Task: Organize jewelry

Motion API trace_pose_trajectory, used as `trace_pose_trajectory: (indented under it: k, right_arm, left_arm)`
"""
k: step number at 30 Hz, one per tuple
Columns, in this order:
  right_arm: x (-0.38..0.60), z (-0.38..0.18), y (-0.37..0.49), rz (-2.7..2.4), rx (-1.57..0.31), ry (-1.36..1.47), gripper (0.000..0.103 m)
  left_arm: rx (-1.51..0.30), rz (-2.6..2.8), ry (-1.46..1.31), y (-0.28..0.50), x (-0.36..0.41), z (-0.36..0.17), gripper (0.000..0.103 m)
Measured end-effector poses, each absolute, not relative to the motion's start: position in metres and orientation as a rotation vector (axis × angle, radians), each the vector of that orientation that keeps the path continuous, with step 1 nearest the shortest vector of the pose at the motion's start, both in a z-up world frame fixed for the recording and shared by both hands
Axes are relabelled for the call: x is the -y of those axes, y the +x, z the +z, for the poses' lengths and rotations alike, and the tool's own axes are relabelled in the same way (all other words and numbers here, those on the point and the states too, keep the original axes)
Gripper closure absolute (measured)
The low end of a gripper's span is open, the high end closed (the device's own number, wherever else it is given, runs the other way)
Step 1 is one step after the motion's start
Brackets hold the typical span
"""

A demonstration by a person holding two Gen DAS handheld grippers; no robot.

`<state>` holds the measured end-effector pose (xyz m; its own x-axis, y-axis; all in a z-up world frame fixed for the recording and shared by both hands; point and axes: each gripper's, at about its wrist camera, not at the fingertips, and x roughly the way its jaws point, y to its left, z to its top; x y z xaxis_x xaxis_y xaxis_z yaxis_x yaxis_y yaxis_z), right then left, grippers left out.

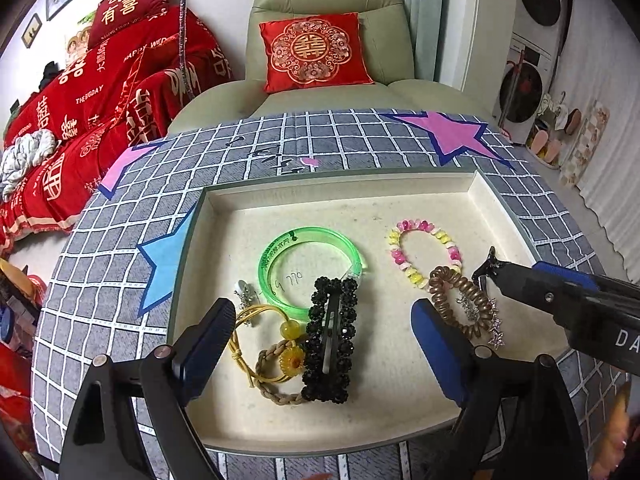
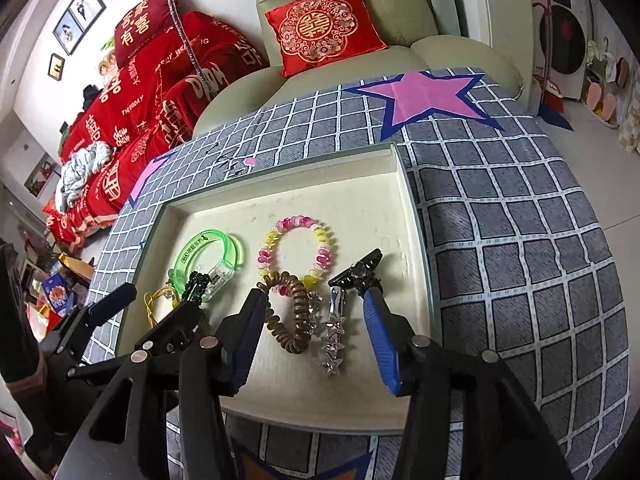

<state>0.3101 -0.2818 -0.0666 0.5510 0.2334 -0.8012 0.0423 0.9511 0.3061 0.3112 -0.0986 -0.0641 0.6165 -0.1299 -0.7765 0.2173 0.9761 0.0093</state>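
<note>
A cream tray (image 1: 224, 240) holds the jewelry. My left gripper (image 1: 322, 306) stands wide open astride a black beaded hair clip (image 1: 330, 344), pads clear of it. Beside the clip lie a green bangle (image 1: 312, 256), a yellow hair tie (image 1: 260, 340) and a braided tie (image 1: 280, 368). My right gripper (image 2: 315, 296) is open over a brown spiral tie (image 2: 296, 316) and a silver star clip (image 2: 334, 332), both flat on the tray. A black claw clip (image 2: 358, 272) rests at its blue finger's tip. A pastel spiral tie (image 2: 296, 248) lies beyond.
The tray sits on a round table under a grey checked cloth (image 2: 500, 220) with star patches. A green armchair (image 1: 328, 0) with a red cushion stands behind the table, and a bed with red bedding (image 1: 100, 100) is at the left. A small silver clip (image 1: 244, 296) lies near my left finger.
</note>
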Motion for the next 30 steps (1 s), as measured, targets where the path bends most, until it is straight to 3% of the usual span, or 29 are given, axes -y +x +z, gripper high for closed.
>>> trace_pose_trajectory:
  k: [3,4,5,6,9,13,30]
  right_arm:
    - [0.282,-0.067,0.308,0.111,-0.990,0.303,0.044]
    - [0.281,-0.067,0.308,0.109,-0.992,0.301,0.044]
    - [0.281,-0.067,0.307,0.107,-0.995,0.298,0.044]
    - [0.280,-0.067,0.307,0.101,-0.998,0.294,0.041]
    - [0.278,-0.064,0.304,0.088,-0.995,0.277,0.020]
    - [0.272,-0.061,0.302,0.059,-0.999,0.226,0.014]
    - [0.258,-0.050,0.265,0.033,-0.982,0.171,0.013]
  left_arm:
    - [-0.885,-0.195,0.117,0.310,0.098,-0.065,0.007]
    - [-0.894,-0.192,0.121,0.310,0.097,-0.066,0.000]
    - [-0.892,-0.189,0.119,0.309,0.096,-0.066,0.000]
    - [-0.892,-0.188,0.118,0.308,0.096,-0.065,0.000]
    - [-0.906,-0.185,0.116,0.307,0.093,-0.065,0.000]
    - [-0.904,-0.170,0.120,0.304,0.089,-0.063,0.000]
    - [-0.864,-0.152,0.130,0.267,0.069,-0.044,0.000]
